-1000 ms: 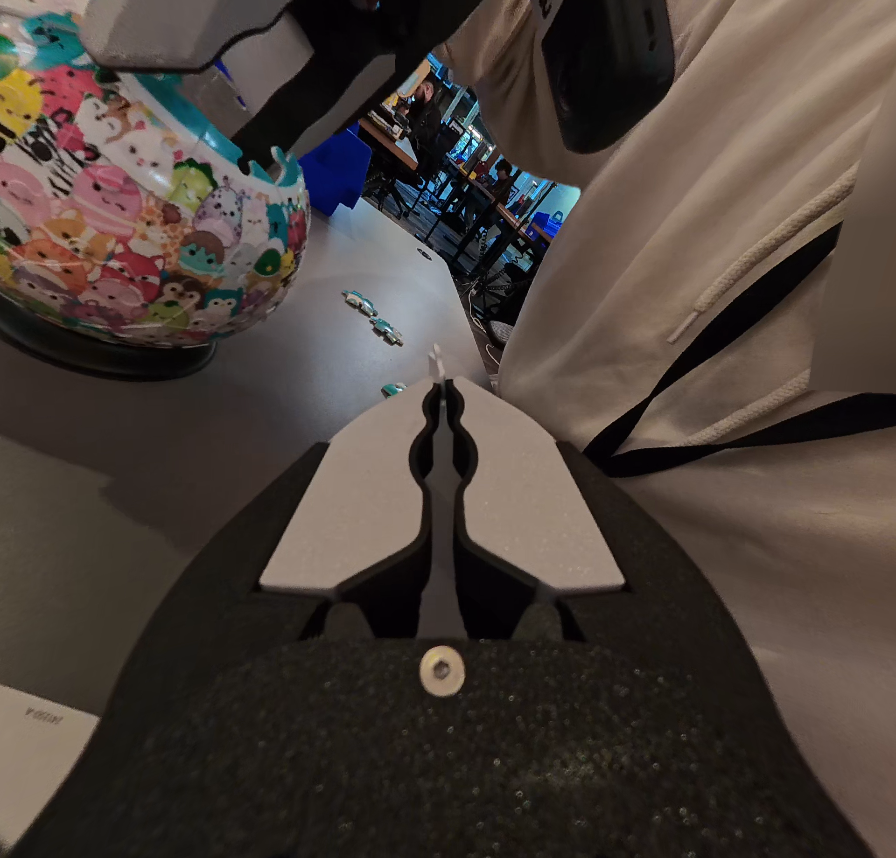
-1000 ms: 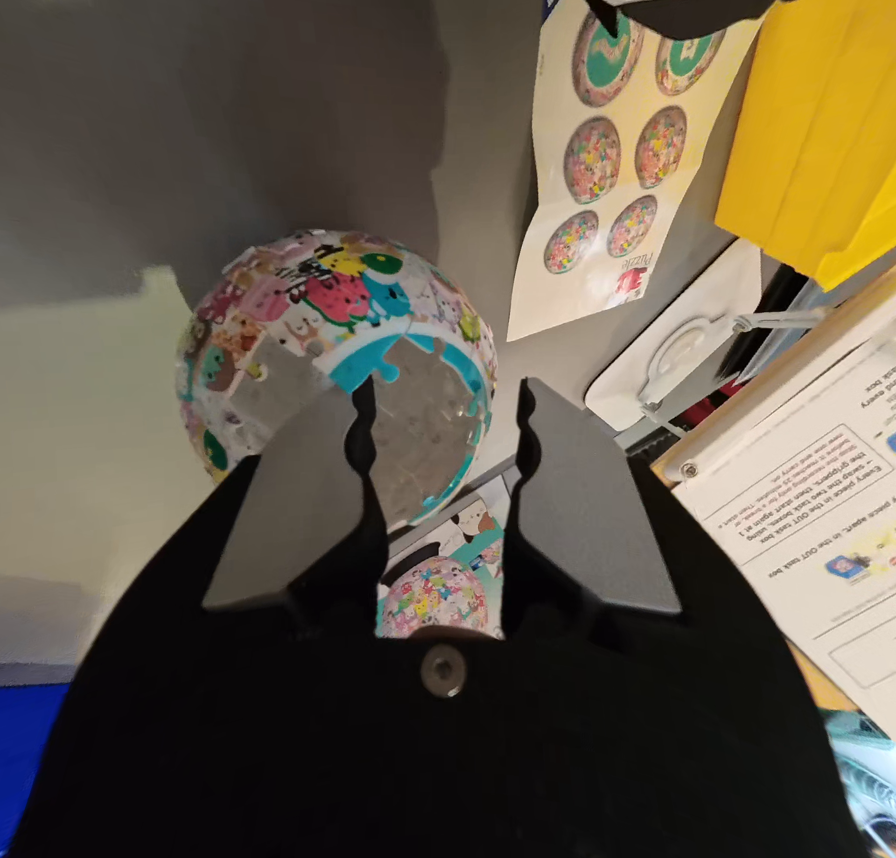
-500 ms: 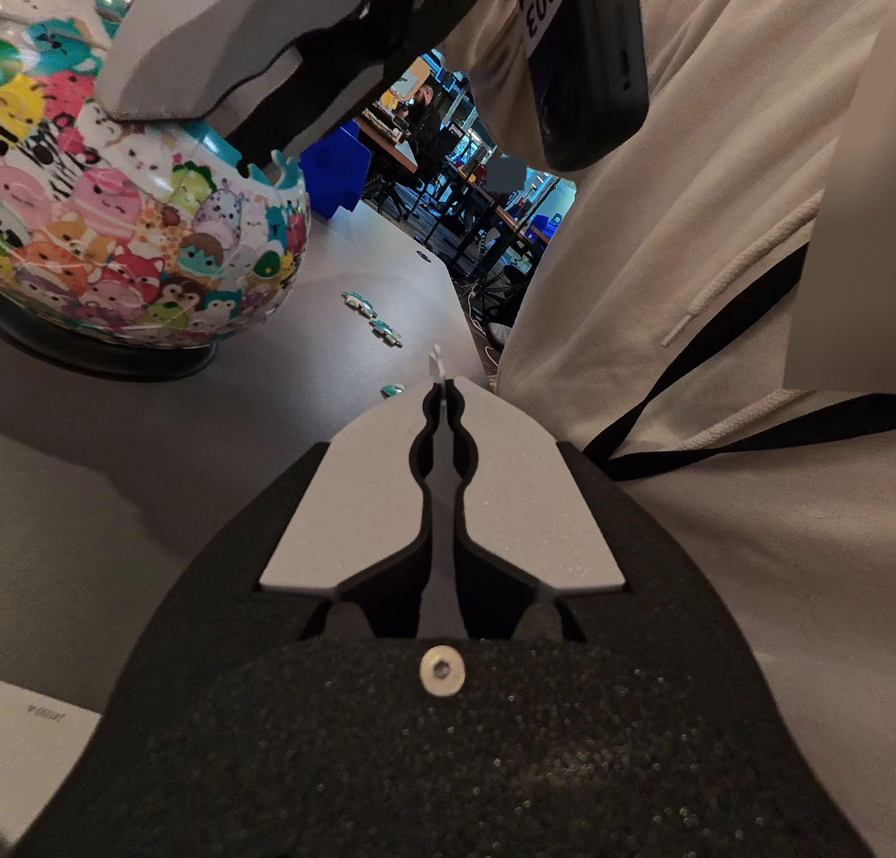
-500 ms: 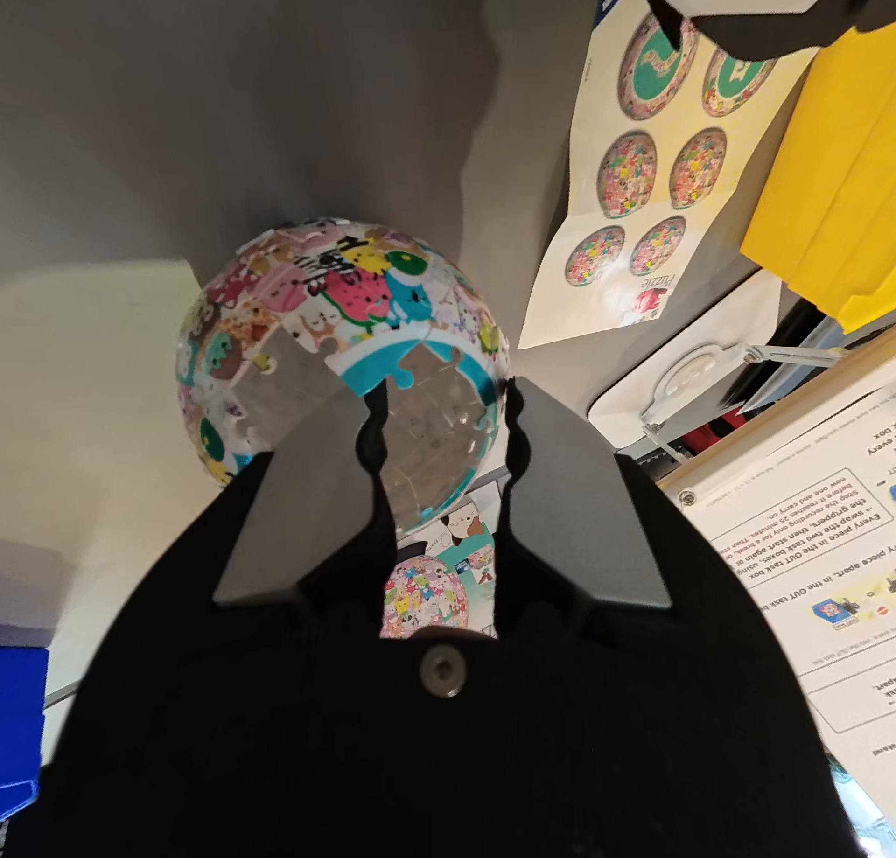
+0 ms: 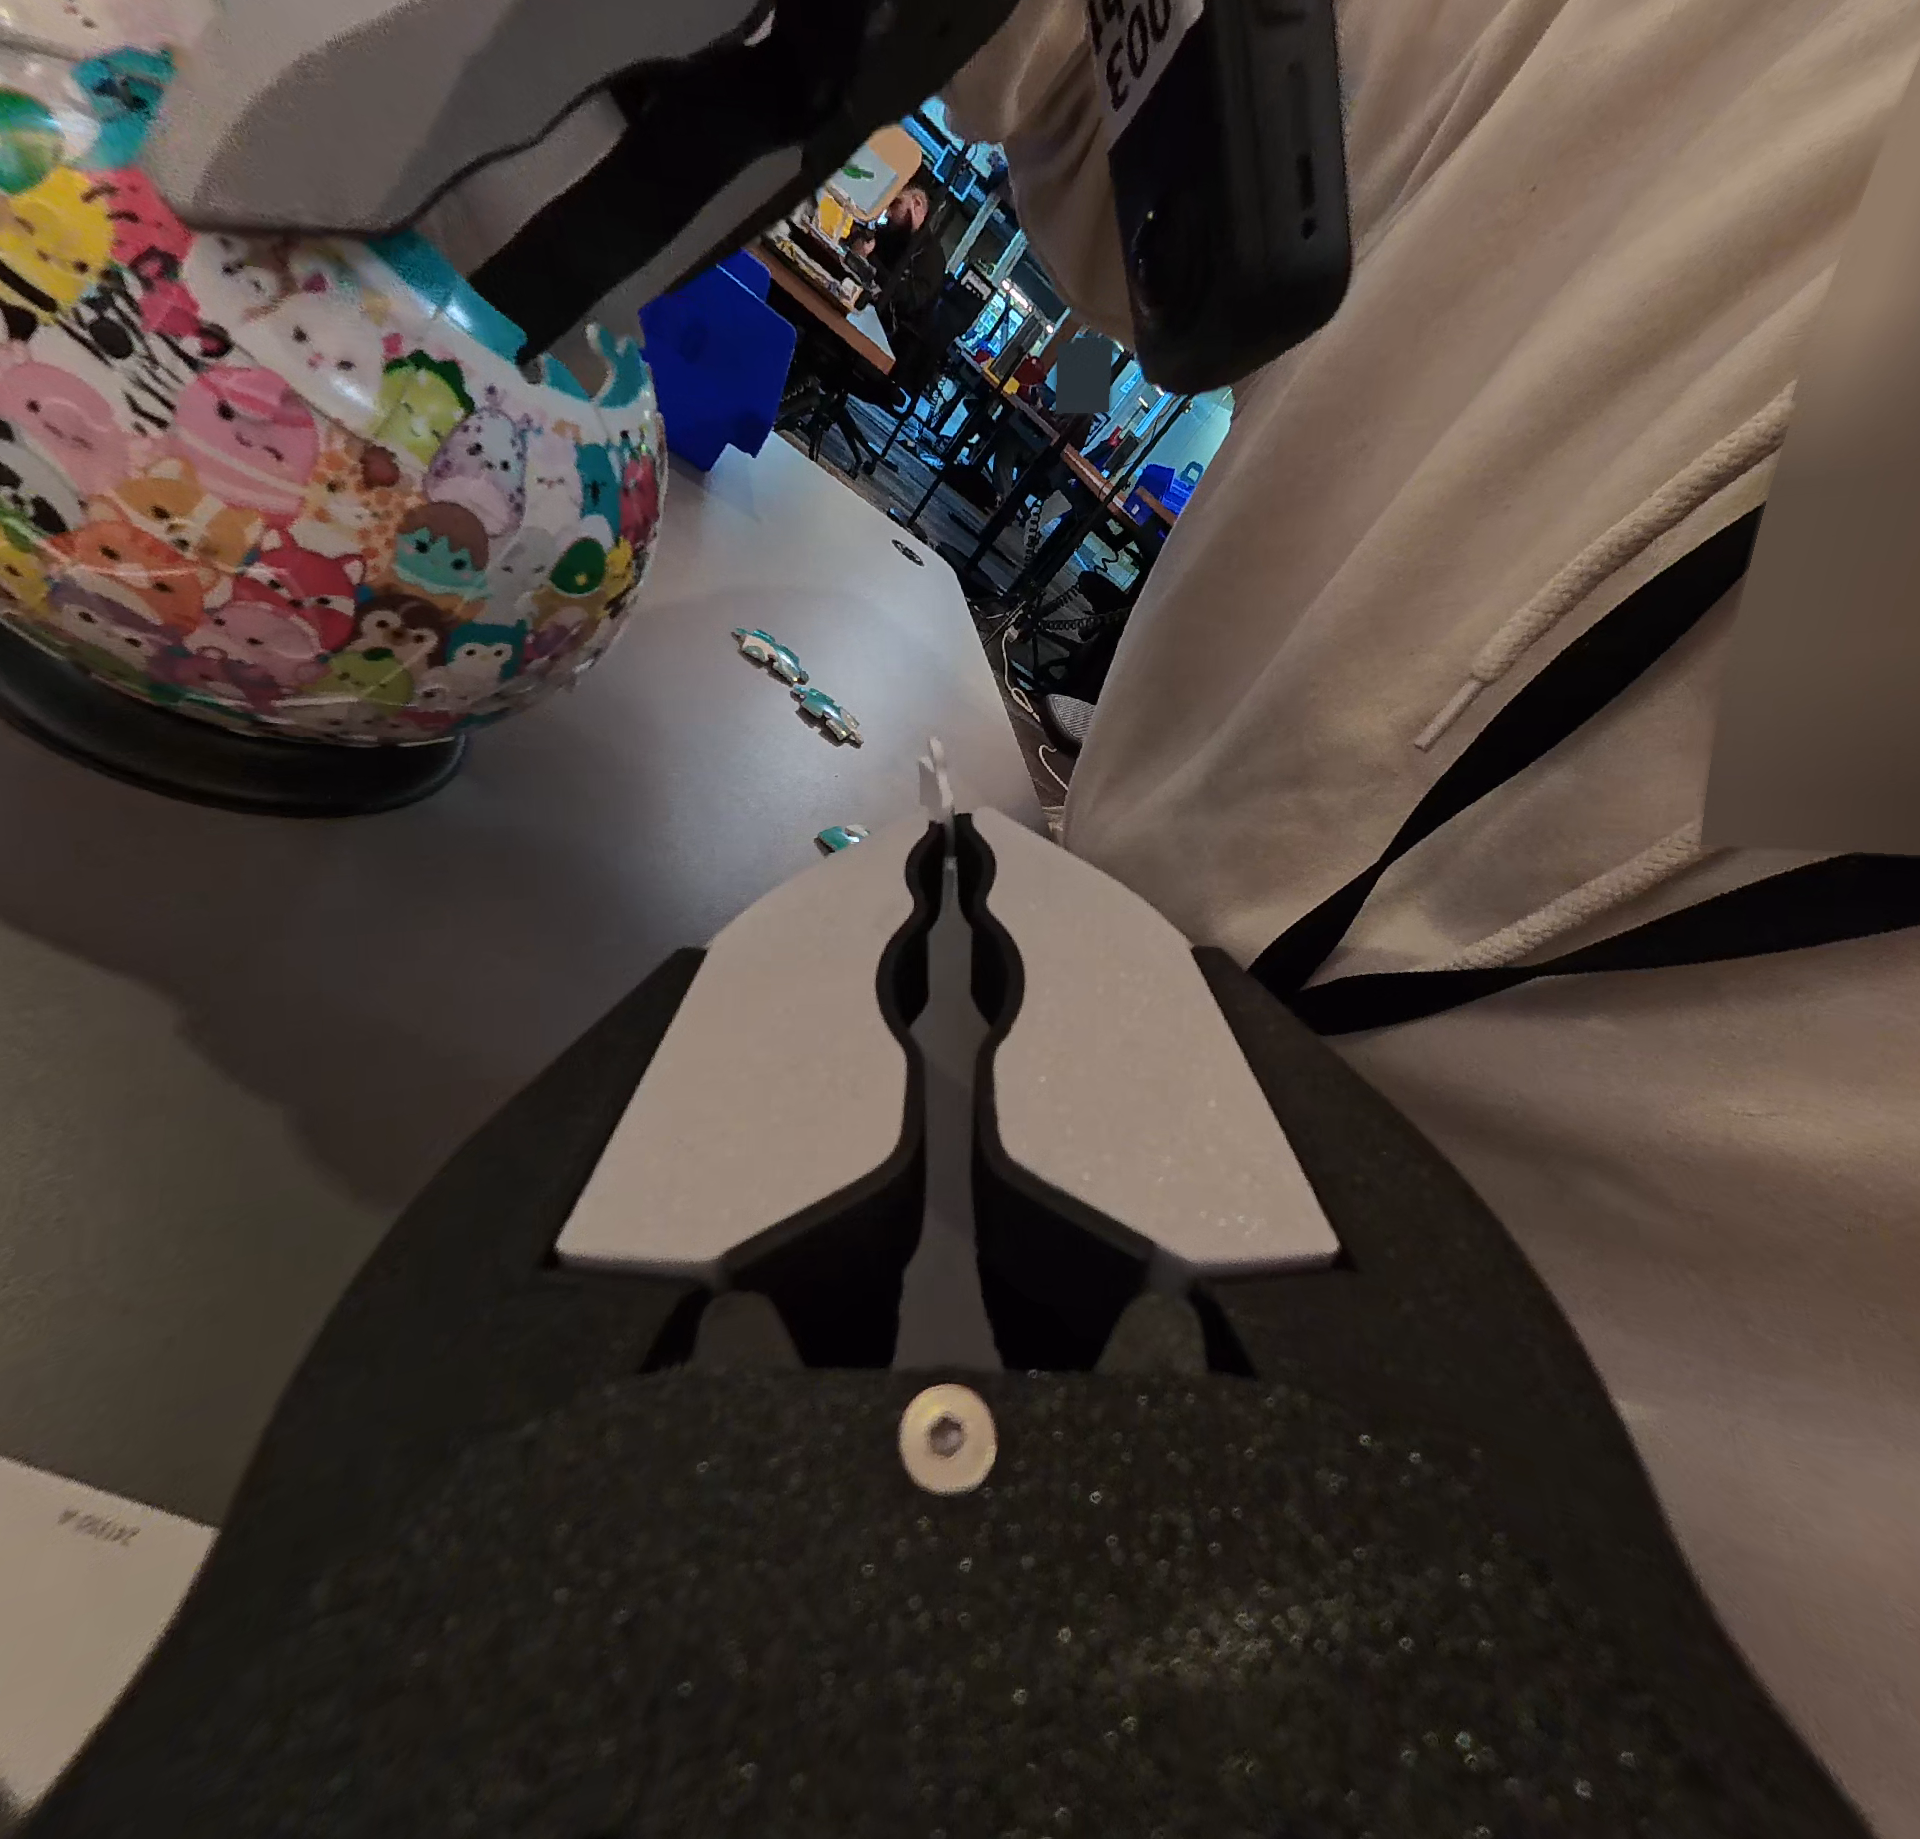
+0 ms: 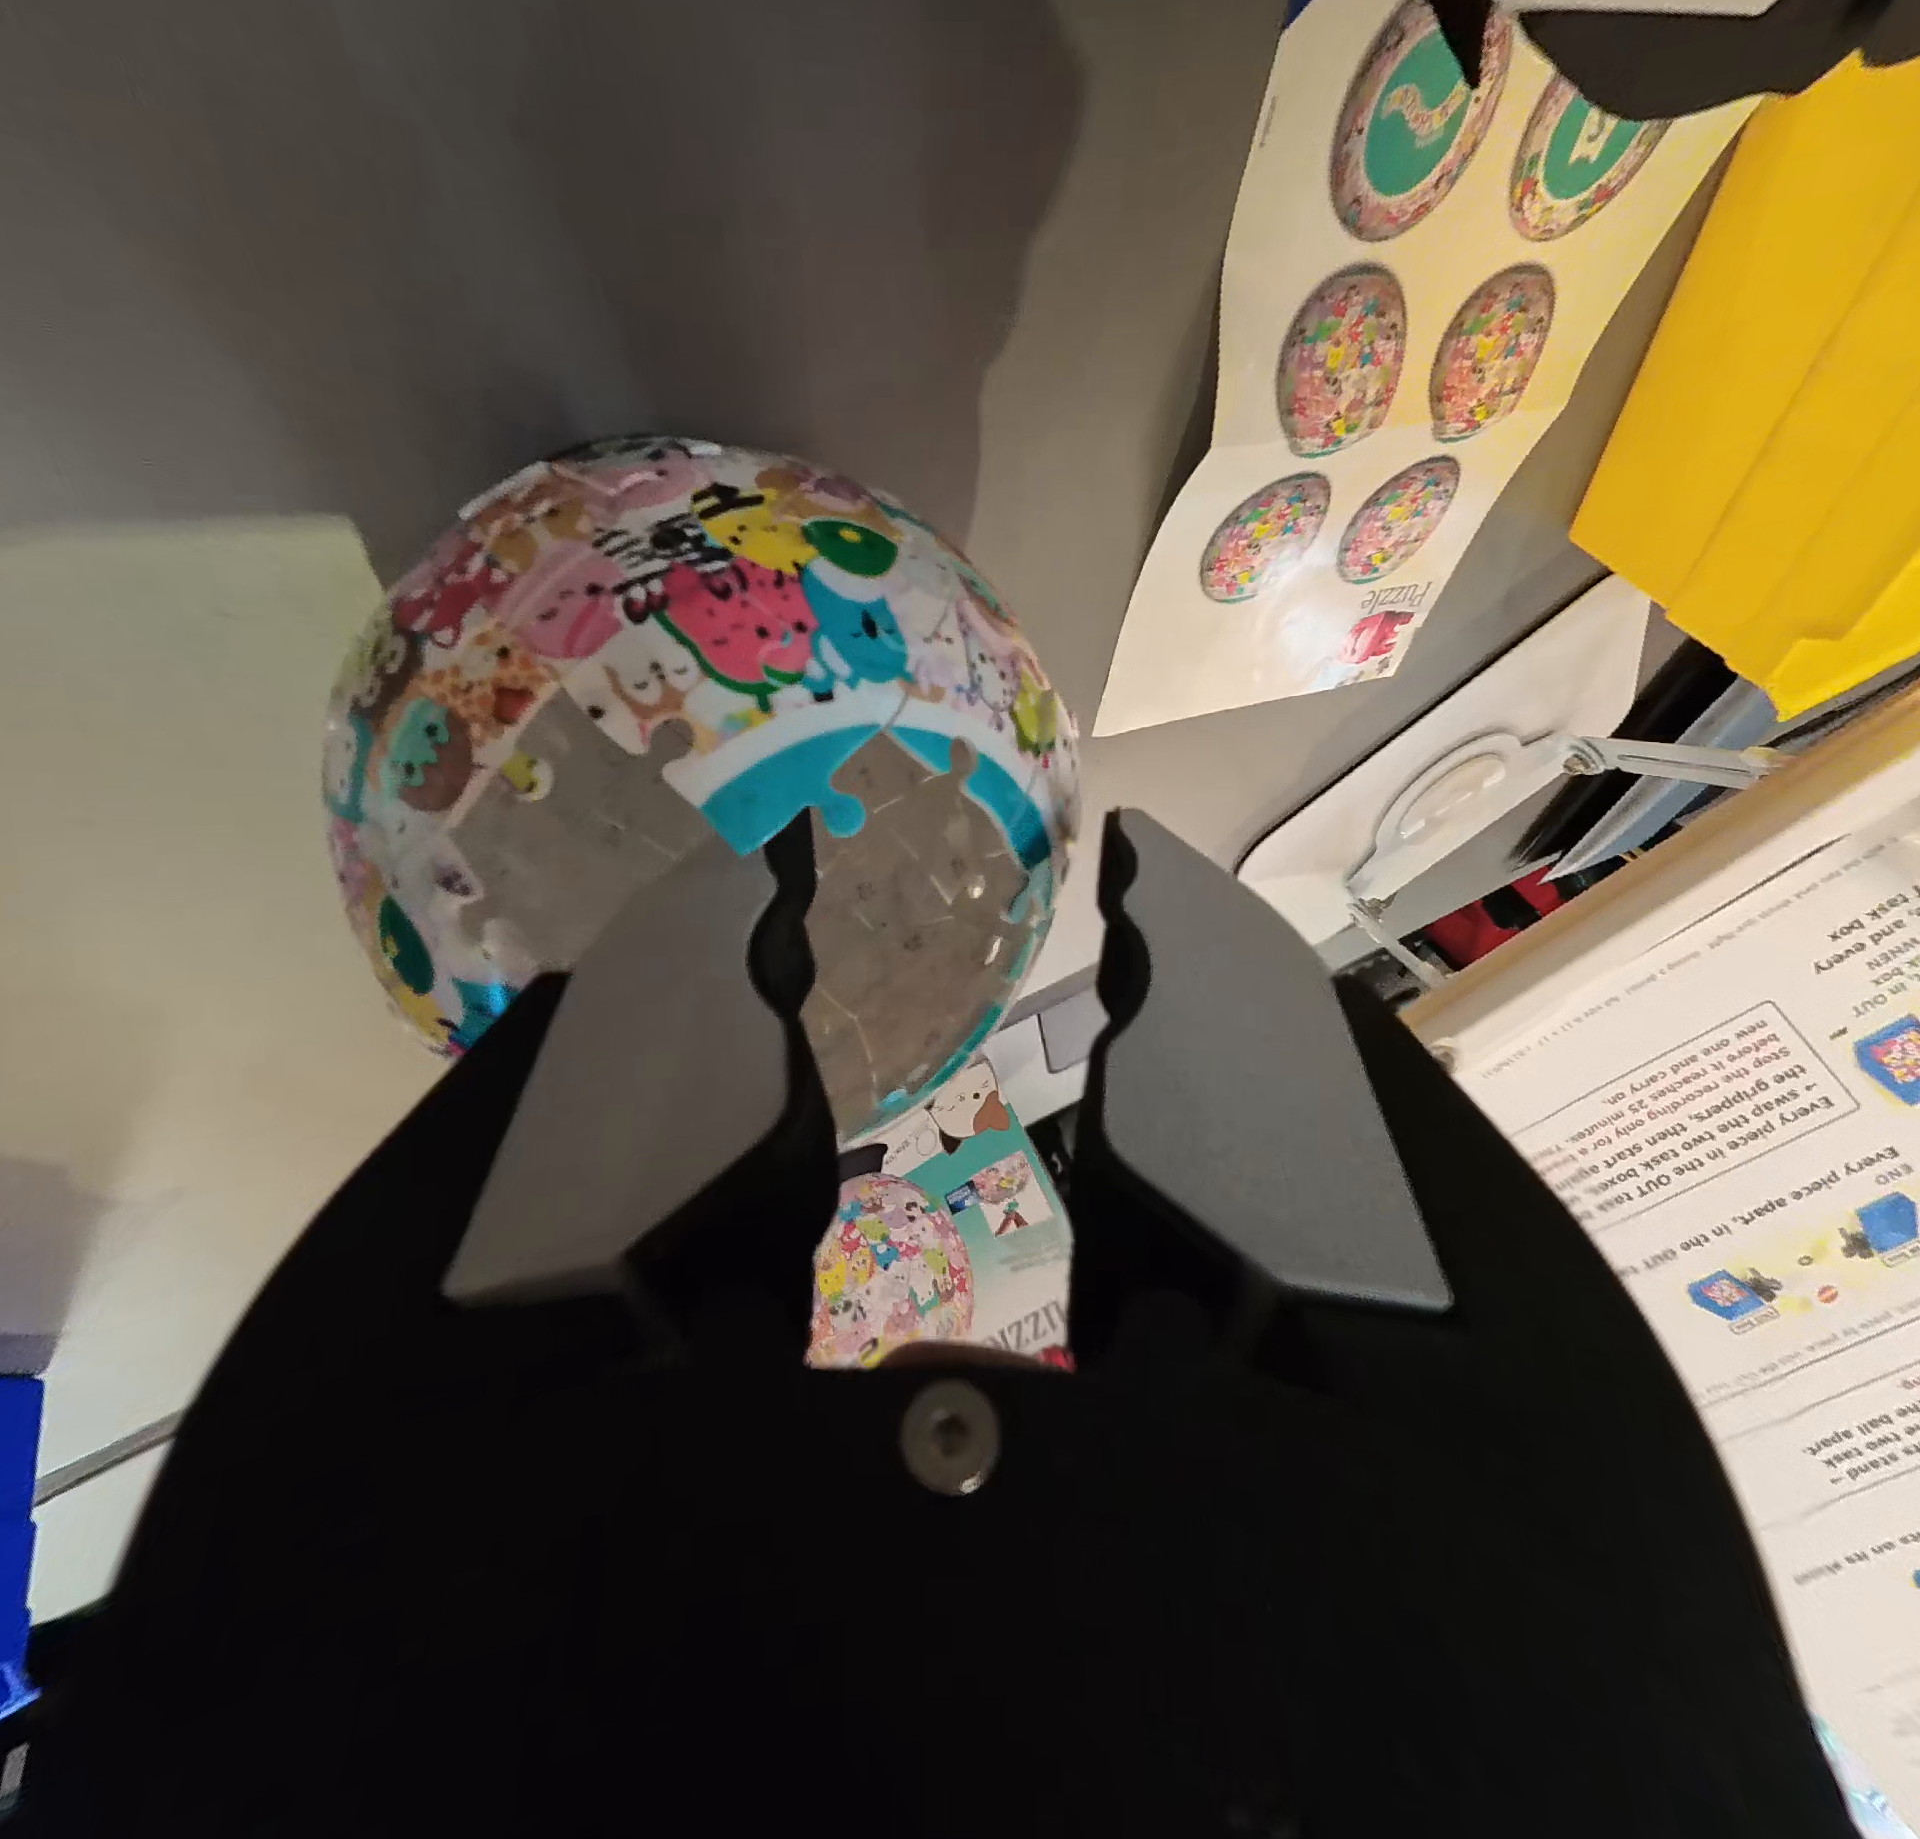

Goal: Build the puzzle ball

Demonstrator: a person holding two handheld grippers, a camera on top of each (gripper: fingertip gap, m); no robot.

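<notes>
Grey table (image 5: 312,958), long desks (image 5: 1091,459) behind

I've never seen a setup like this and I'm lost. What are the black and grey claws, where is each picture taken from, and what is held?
They are handheld two-finger grippers with a camera on each, worked by a person in a cream hoodie. One picture looks along the left gripper, shut on a thin pale puzzle piece. The other looks down past the right gripper, open and empty above the colourful cartoon-printed puzzle ball, which has gaps. The ball sits on a dark round stand on the grey table. Loose teal pieces lie nearby.
</notes>
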